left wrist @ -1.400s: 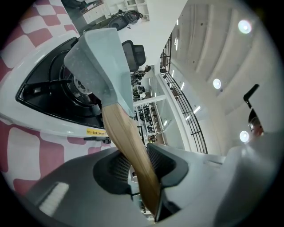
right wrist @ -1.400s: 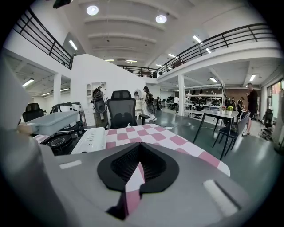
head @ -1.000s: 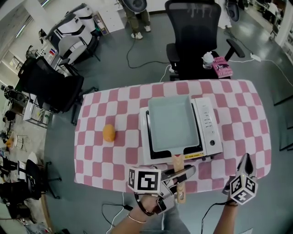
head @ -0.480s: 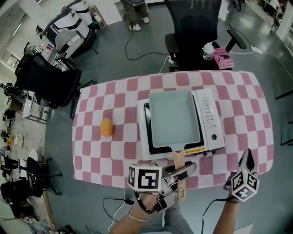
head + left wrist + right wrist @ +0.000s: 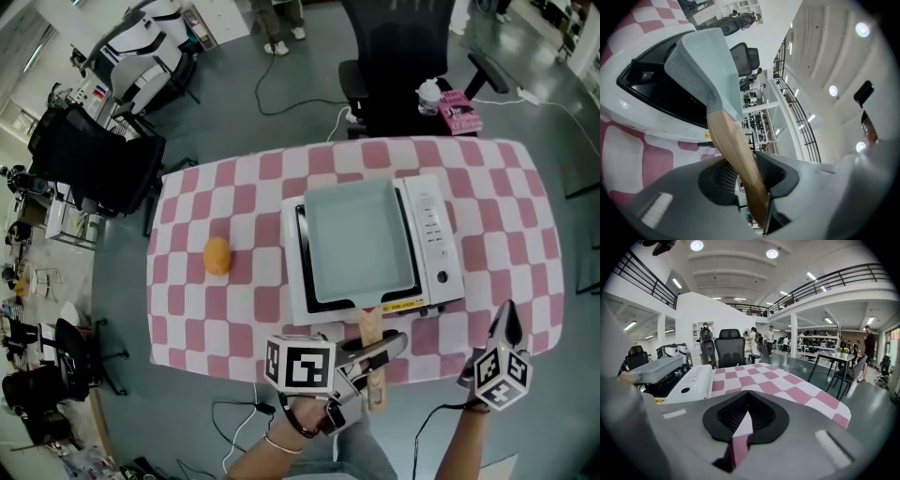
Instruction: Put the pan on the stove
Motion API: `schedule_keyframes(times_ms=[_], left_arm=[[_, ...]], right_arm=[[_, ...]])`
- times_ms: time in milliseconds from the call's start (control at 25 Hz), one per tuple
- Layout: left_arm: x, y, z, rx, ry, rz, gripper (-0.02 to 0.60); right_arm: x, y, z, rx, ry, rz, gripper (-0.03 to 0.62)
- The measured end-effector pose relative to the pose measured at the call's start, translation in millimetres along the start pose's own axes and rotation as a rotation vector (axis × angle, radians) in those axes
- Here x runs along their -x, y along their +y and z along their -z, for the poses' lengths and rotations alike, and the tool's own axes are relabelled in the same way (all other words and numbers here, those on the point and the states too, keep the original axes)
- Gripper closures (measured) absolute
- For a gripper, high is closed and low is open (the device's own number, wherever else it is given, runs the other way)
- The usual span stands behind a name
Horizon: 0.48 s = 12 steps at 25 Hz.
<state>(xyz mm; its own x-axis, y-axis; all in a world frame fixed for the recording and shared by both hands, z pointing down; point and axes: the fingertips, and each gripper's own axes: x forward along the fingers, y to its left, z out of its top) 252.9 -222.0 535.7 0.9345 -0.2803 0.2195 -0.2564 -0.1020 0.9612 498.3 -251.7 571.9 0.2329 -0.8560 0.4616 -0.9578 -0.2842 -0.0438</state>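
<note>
Left hand-held gripper (image 5: 380, 354), just in front of the stove (image 5: 436, 246) in the head view, is clamped on the wooden handle (image 5: 371, 330) of the pan (image 5: 359, 242), which sits flat on the stove. The right hand-held gripper (image 5: 509, 317) hangs off the stove's front right corner. An orange (image 5: 217, 255) lies on the desk (image 5: 244, 309) well left of the stove.

In the left gripper view the jaws stand partly apart, with pads pressing the handle from both sides.

In the right gripper view the jaws meet at the tips with nothing between them, and the stove lies ahead to the left.
</note>
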Motion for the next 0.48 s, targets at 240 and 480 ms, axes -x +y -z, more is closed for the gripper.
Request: schedule_keyframes(times_ms=[240,480], left_arm=[[0.3,2.3,1.4,-0.001,-0.001,0.003,0.471],[0.2,2.1,0.8,-0.002,0.003,0.013,0.469]], right_arm=[[0.2,2.2,1.0,0.004,0.002,0.001,0.585],[0.5,4.0,4.2,0.006,0.01,0.003,0.585]])
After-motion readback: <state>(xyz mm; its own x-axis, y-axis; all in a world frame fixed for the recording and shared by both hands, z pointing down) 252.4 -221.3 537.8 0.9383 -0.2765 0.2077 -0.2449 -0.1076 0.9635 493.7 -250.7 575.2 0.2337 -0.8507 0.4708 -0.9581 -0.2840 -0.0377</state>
